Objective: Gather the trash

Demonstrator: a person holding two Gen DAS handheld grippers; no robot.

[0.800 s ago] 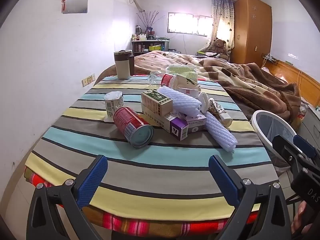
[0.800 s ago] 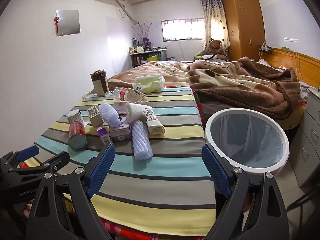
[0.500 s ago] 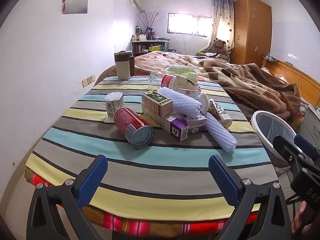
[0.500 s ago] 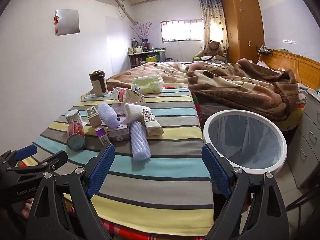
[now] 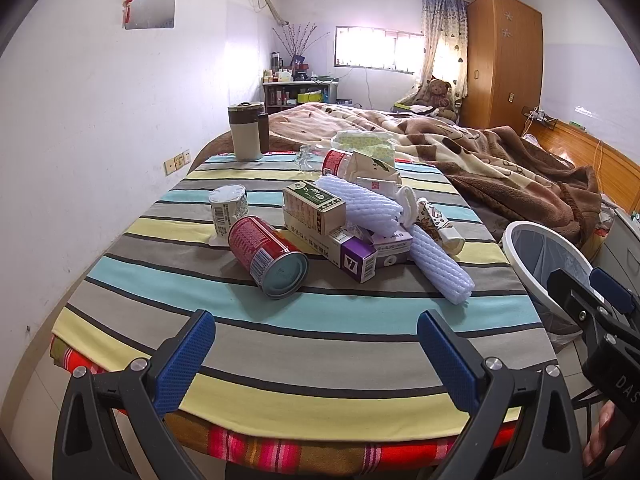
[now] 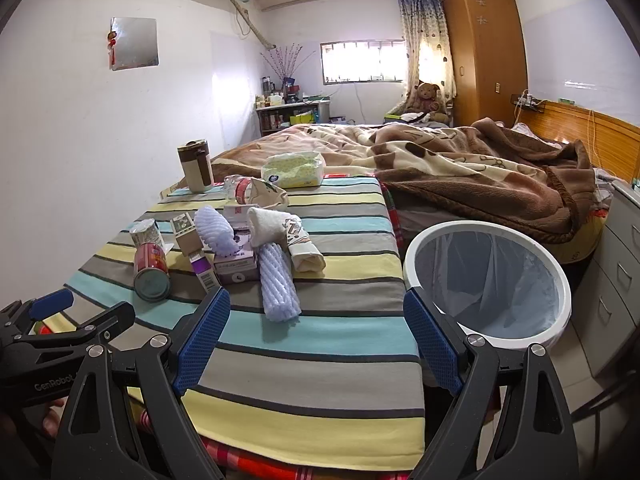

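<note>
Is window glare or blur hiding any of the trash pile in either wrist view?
Left wrist: window blown out, but the can and boxes are sharp; fisheye bends the table edge. Right wrist: same window glare, pile readable, foam sleeve casts a soft shadow; bin clear.

Your left gripper [image 5: 316,354] shows black angular arms tipped with blue cross-hatched pads [image 5: 186,362], silver screws at the joints. Your right gripper [image 6: 316,338] matches it: black frame, blue textured pads [image 6: 432,346], round silver screws. White lettering reading "GenRobot" marks one black body; "DAS" shows on the other. Bare fingertips [image 5: 598,438] peek in at the frame's edge.
</note>
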